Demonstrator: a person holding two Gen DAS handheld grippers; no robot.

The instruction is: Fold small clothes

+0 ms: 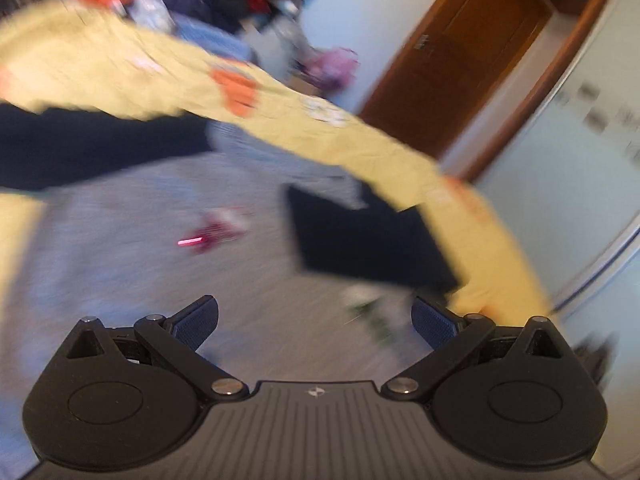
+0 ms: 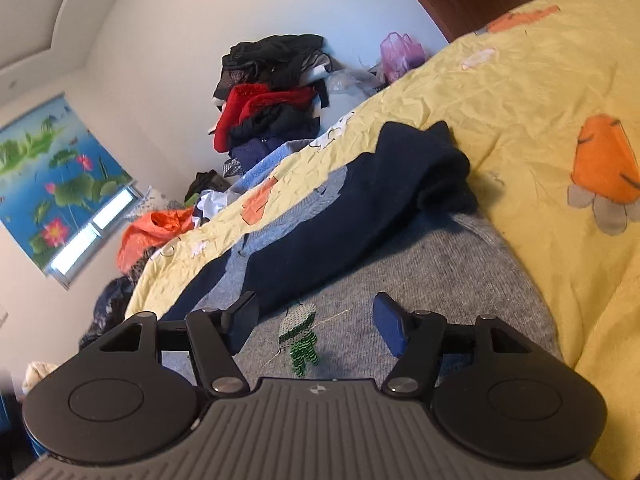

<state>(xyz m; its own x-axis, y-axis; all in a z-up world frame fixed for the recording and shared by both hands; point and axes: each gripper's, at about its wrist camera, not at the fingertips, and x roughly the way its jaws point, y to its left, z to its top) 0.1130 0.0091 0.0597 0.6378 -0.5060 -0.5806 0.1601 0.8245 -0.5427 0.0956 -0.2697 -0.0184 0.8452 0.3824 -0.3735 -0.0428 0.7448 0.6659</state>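
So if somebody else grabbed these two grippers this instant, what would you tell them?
Left gripper: open, holding nothing, above the clothes; its view is blurred.
Right gripper: open, nothing pinched, low over the grey sweater, near its green sequin patch.
Things: the grey sweater lies on the yellow bedspread, with a dark navy garment lying across it.
Done: I cannot tell how far the folding has got.
Left: probably finish folding both, then move on to the clothes pile by the wall.
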